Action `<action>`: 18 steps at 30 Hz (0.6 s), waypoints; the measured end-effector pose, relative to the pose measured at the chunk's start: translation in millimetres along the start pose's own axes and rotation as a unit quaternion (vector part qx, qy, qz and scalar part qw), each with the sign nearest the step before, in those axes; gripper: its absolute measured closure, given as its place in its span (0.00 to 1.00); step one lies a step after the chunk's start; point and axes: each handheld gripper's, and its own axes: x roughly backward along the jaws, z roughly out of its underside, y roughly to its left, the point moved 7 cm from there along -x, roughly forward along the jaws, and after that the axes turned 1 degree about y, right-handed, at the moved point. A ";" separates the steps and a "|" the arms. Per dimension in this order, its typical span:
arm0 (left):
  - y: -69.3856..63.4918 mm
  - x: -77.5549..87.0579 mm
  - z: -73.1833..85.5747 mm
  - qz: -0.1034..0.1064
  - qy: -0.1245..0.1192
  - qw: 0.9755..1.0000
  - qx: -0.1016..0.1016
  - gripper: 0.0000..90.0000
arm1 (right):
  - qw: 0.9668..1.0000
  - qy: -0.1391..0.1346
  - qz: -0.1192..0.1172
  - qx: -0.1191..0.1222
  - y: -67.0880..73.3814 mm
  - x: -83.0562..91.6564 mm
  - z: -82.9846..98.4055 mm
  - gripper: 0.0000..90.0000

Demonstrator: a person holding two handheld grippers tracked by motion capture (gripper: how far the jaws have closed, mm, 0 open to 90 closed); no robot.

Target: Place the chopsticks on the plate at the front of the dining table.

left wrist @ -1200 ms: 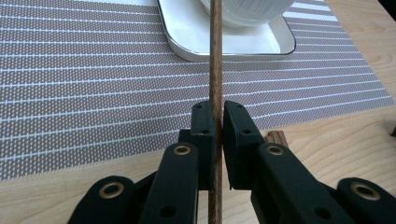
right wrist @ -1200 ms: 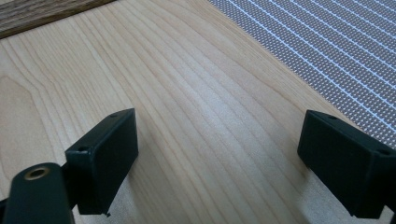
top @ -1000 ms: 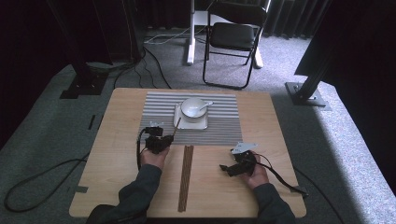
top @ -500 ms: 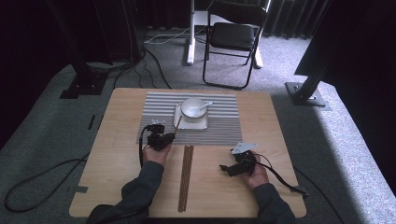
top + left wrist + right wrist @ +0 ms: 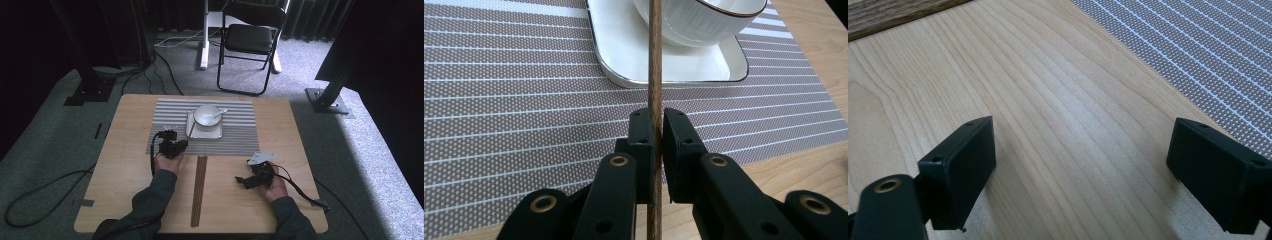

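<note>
The left gripper (image 5: 655,131) is clamped tight on a thin wooden chopstick (image 5: 654,65), both black pads squeezing the stick between them, and the stick runs straight up out of the jaws and on down behind them. Just ahead of that gripper lies the striped placemat (image 5: 499,90), and beyond the pads, a little to the right, sits the white square plate (image 5: 614,35) with a white bowl (image 5: 704,22) standing on it; the chopstick crosses in front of both. From the high view, the left gripper (image 5: 169,141) sits at the near left corner of the placemat (image 5: 240,135), the plate (image 5: 191,131) and bowl (image 5: 206,114) just to its right, a spoon (image 5: 220,111) resting in the bowl.

Over to the right gripper (image 5: 1088,165): jaws spread wide, nothing between them, bare wooden counter (image 5: 1048,100) under the gap. The placemat's edge (image 5: 1208,55) lies ahead and to its right. In the high view this right gripper (image 5: 245,180) rests low on the counter (image 5: 125,175), with a dark wooden strip (image 5: 199,190), perhaps more chopsticks, lying lengthwise to its left, between the two hands.
</note>
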 end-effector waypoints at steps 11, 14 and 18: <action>0.8 -4.9 -4.2 -0.003 0.000 1.000 0.004 0.93 | 1.000 0.000 0.000 0.000 0.1 0.0 0.0 0.13; 2.8 -8.6 -5.6 -0.004 0.003 1.000 0.008 0.93 | 1.000 0.000 0.000 0.000 0.0 0.0 0.0 0.13; 5.7 -11.6 -6.7 -0.004 0.004 1.000 0.015 0.93 | 1.000 0.000 0.000 -0.001 0.1 0.0 0.0 0.13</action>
